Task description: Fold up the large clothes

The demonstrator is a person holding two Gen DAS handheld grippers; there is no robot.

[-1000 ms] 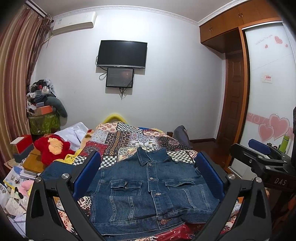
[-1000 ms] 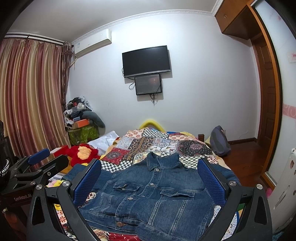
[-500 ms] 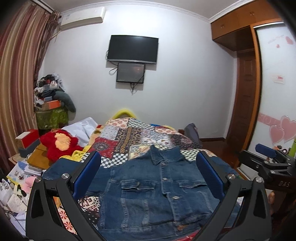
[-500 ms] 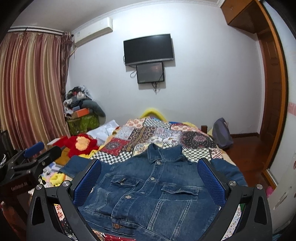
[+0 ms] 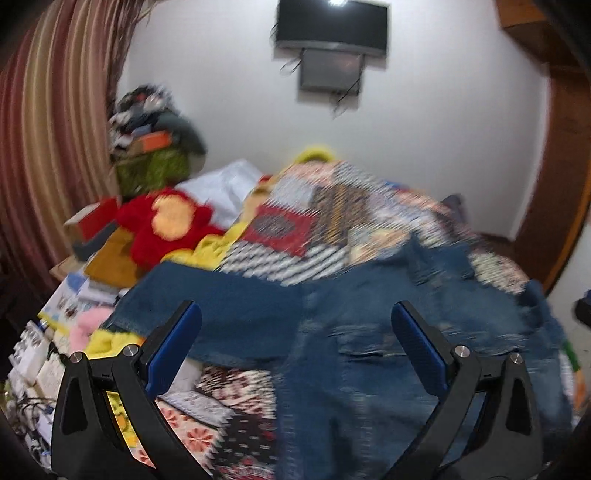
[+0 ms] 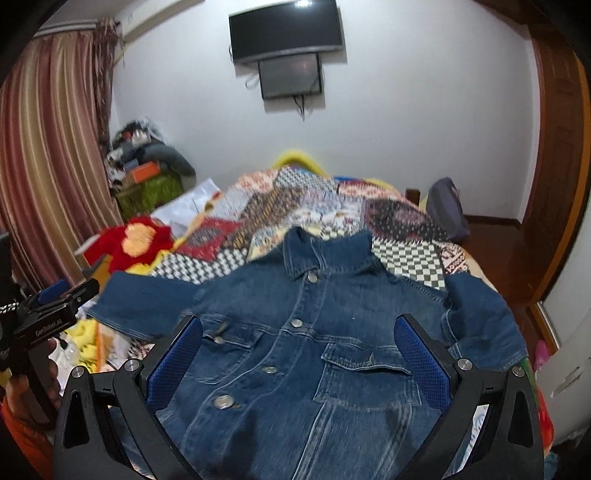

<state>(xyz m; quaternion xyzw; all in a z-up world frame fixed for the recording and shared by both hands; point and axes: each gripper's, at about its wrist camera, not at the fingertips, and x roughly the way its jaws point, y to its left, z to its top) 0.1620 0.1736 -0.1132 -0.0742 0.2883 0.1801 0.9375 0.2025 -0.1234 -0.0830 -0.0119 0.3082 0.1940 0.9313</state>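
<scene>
A blue denim jacket (image 6: 306, 332) lies face up and buttoned on the patchwork quilt (image 6: 317, 206), collar away from me, both sleeves spread out to the sides. My right gripper (image 6: 297, 354) hangs open above the jacket's chest with nothing between its fingers. The left wrist view is blurred; there my left gripper (image 5: 295, 343) is open over the jacket (image 5: 369, 332), near where its left sleeve (image 5: 207, 306) joins the body. The left gripper (image 6: 55, 299) also shows at the left edge of the right wrist view.
A red plush toy (image 6: 136, 243) and yellow items lie left of the bed among boxes and papers (image 5: 48, 354). Striped curtains (image 6: 48, 155) hang at left. A wall TV (image 6: 284, 29) faces me. A dark bag (image 6: 447, 210) and a wooden door (image 6: 557, 184) are at right.
Both grippers have tilted down and come closer to the jacket. The left one has swung leftward, so the left sleeve now fills its view. Both stay open.
</scene>
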